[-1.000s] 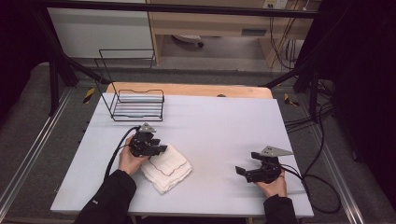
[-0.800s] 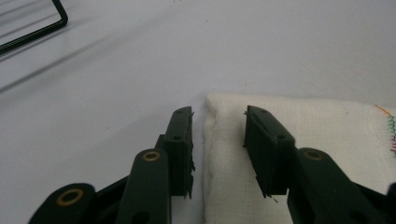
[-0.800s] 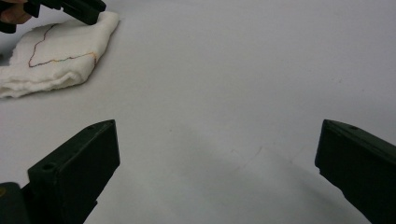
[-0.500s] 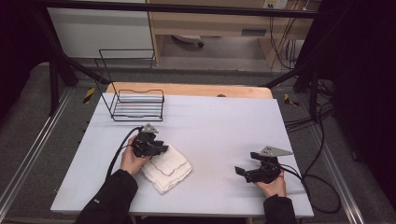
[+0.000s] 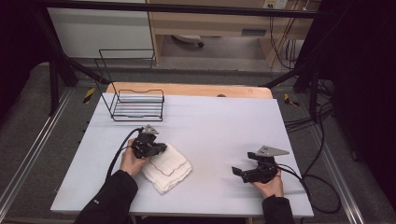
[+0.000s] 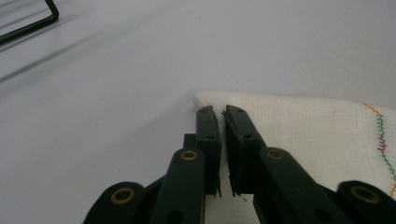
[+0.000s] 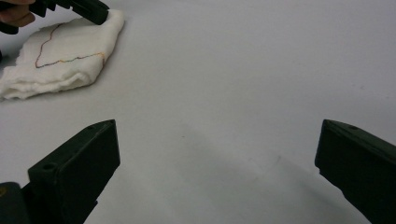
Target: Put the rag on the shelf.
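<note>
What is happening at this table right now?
A person holds a pair of tongs in each hand at a white table. The left tongs have just been closing, and their jaws now stand together over a corner of a folded white cloth; whether cloth is caught between them is hard to tell. The right tongs are wide open with nothing between them, off to the side of the cloth. A black wire rack stands at the far left of the table.

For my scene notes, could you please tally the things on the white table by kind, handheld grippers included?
Folded white cloths: 1, cloth
Black wire racks: 1, rack
Handheld grippers: 2, left gripper with its jaws closed on the cloth's corner, right gripper open
Total: 4
</note>
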